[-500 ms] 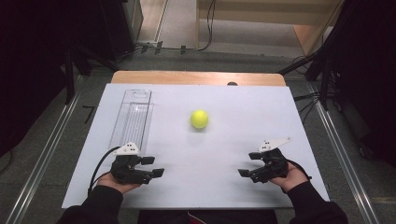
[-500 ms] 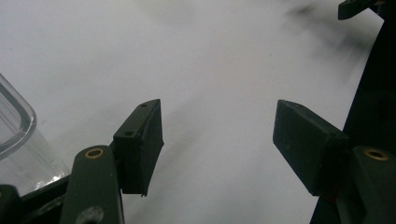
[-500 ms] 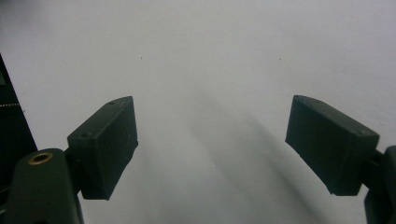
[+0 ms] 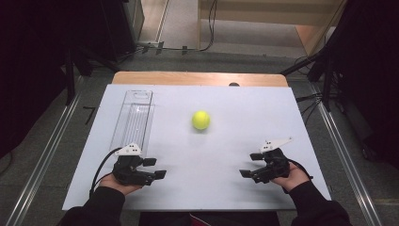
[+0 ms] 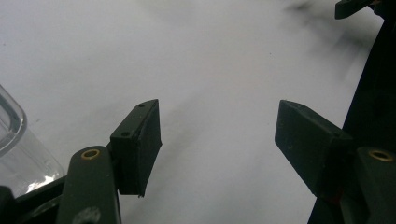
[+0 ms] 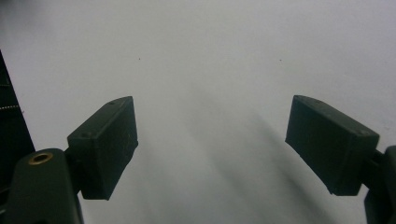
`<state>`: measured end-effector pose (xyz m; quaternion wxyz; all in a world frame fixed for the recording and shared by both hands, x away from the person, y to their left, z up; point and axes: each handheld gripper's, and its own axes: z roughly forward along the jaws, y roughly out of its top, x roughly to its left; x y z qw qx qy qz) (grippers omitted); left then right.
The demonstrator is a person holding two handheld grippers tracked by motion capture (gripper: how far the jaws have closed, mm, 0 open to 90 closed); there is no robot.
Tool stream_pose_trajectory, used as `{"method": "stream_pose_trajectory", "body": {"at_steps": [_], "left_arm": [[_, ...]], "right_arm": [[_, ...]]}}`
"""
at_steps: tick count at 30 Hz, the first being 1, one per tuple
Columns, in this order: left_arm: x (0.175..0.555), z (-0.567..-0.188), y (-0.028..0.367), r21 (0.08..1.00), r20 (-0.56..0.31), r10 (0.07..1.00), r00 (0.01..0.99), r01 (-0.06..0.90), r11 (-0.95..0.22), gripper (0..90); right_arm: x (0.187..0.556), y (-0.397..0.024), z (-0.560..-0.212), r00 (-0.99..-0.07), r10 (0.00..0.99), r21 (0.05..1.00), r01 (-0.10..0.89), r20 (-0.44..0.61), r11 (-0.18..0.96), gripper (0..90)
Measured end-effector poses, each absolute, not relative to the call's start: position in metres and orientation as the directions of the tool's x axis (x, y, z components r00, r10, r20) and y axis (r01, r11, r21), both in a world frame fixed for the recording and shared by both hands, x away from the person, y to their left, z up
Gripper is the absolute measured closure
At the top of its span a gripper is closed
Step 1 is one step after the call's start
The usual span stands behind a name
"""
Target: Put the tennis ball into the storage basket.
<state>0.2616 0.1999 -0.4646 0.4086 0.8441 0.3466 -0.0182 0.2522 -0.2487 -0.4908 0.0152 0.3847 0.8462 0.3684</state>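
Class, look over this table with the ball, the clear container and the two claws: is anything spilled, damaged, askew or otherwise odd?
Nothing stands out. The yellow ball rests alone mid-table, apart from the clear container, which lies flat and looks empty. The left claw and right claw sit near the table's front edge, jaws apart, holding nothing.

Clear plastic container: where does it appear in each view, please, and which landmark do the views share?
High view: the clear container lies on the left part of the table, just beyond the left gripper.
Left gripper view: its rounded corner is at the bottom left, beside the left jaw.
Right gripper view: the two jaws frame bare table.
Shared landmark: the white table top.
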Motion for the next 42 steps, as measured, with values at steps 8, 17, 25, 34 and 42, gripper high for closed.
{"method": "stream_pose_trajectory", "body": {"at_steps": [8,17,25,34,42], "left_arm": [[0.2649,-0.4628,0.2002,0.679,-0.323,0.567,0.757,0.603,-0.419,32.1],[0.2653,-0.4632,0.1991,0.671,-0.331,0.568,0.753,0.611,-0.42,29.5],[0.263,-0.4623,0.2018,0.674,-0.326,0.57,0.754,0.608,-0.419,29.5],[0.2652,-0.4624,0.2013,0.652,-0.354,0.567,0.744,0.631,-0.421,29.5],[0.2664,-0.4565,0.1988,0.661,-0.361,0.569,0.739,0.633,-0.403,29.5]], "right_arm": [[0.2502,-0.2497,-0.4911,-0.698,0.663,0.632,0.649,0.272,0.424,14.8],[0.245,-0.2492,-0.4899,-0.698,0.663,0.63,0.649,0.27,0.427,14.8],[0.242,-0.2472,-0.4882,-0.702,0.662,0.632,0.643,0.262,0.432,14.8],[0.2438,-0.2466,-0.4891,-0.7,0.665,0.627,0.646,0.26,0.435,14.8],[0.2432,-0.2473,-0.4892,-0.7,0.666,0.628,0.646,0.259,0.434,14.8]]}}
